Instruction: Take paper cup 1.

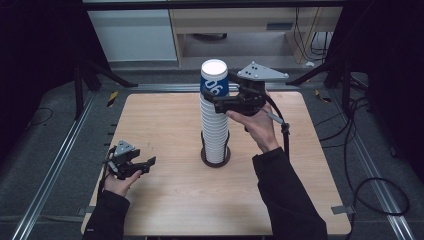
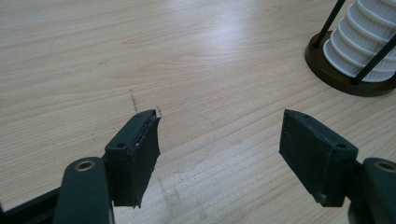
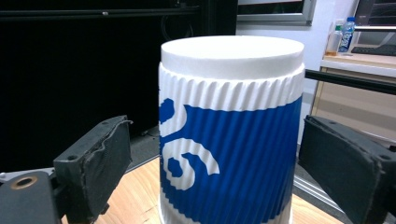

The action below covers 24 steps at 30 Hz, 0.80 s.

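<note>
Cup stack: one tall column of upside-down cups, too many to count — long axis upright, at mid-table.
Top cup: one, blue-banded, base up.
Holder: one dark ring base.
Right gripper: jaws apart, flanking the top cup, clear of it.
Left gripper: open over bare table — nothing between.

A tall stack of upside-down ribbed paper cups stood upright near the middle of the wooden table, its foot ringed by a dark round holder with thin black uprights. The top cup was blue with white markings and a white ribbed band below its flat white base, which faced up.
</note>
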Motion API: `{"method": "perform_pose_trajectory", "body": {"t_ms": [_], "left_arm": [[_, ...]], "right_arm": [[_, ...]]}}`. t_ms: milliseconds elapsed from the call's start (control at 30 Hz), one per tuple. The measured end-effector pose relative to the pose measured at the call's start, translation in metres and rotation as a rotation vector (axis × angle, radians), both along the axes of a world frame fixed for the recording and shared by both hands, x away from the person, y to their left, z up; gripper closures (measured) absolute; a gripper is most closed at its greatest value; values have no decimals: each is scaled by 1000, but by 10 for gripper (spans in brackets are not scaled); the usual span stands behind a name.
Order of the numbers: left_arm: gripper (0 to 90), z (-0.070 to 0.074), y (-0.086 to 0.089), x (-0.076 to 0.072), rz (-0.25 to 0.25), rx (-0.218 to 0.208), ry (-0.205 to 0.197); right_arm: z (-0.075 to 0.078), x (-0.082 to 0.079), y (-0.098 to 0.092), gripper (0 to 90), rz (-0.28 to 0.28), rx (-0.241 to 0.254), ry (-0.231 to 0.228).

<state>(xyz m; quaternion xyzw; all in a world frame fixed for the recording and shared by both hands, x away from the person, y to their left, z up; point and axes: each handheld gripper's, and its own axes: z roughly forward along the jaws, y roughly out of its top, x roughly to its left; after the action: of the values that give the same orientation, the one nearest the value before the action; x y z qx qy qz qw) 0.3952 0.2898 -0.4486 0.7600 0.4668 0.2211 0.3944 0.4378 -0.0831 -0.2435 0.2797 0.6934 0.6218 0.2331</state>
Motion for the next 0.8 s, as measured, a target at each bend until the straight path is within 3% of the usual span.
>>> {"method": "perform_pose_trajectory", "body": {"t_ms": [467,667,800], "left_arm": [[274,-1,-1,0,-3,5,5],[273,0,0,0,-2,4,4],[271,-1,-1,0,-2,12,6]], "right_arm": [[-15,15,15,99,-16,-18,28],[-19,18,17,180,-33,-19,23],[-18,17,16,187,-35,-22,22]]}}
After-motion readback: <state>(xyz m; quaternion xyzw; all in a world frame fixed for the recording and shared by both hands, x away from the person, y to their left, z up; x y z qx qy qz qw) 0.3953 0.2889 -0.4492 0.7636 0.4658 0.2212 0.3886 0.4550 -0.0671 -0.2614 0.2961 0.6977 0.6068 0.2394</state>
